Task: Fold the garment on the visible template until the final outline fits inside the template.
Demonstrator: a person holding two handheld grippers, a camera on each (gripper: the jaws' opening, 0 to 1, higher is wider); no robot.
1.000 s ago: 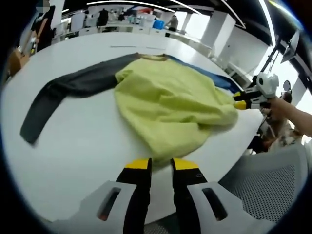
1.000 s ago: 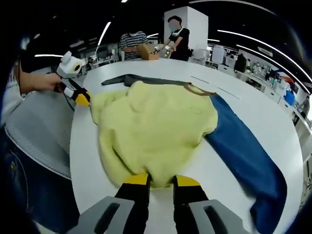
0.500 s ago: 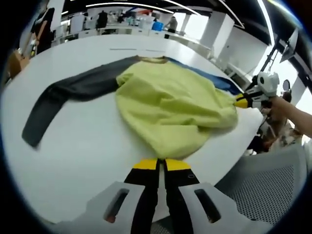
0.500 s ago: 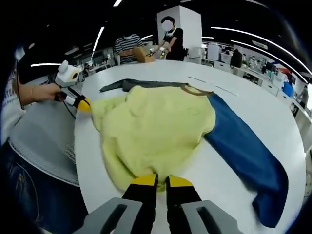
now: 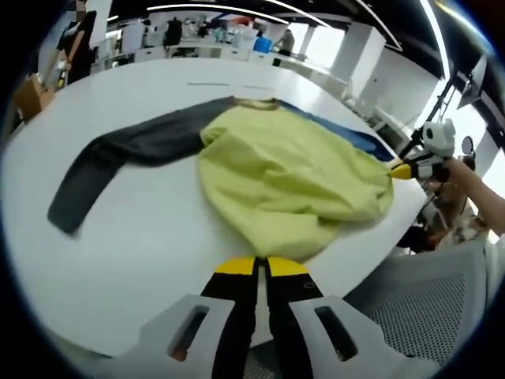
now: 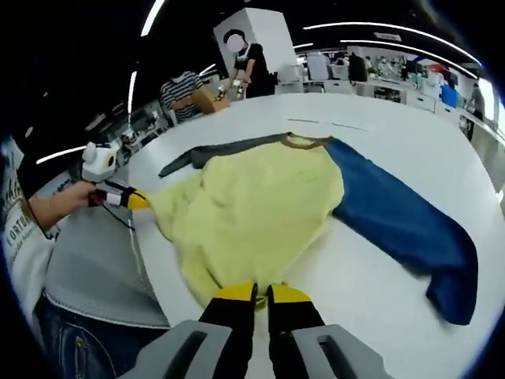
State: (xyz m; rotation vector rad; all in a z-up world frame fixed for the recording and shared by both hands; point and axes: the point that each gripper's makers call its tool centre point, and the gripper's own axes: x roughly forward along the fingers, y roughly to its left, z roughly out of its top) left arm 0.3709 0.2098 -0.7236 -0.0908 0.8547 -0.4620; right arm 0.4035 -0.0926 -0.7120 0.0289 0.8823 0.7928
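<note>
As the garment (image 5: pixel 288 185) lies on the white table (image 5: pixel 134 237) with its yellow body bunched at the near edge, grey sleeve (image 5: pixel 118 154) and blue sleeve (image 6: pixel 402 217) spread to opposite sides, the hem fold seems just begun. Each gripper, left gripper (image 5: pixel 261 267) and right gripper (image 6: pixel 261 292), is closed on a hem corner. Next, both should probably carry the hem toward the collar (image 6: pixel 304 142)

My left gripper view is looking from the near table (image 5: pixel 142 237) edge, low and close, across the yellow-green sweatshirt (image 5: pixel 292 185) toward the office beyond. My right gripper view is facing in from the adjacent edge, equally near. Both are sharing the sweatshirt's body, and each is catching the other gripper (image 5: pixel 406 170) (image 6: pixel 130 199) at the cloth's far corner.
</note>
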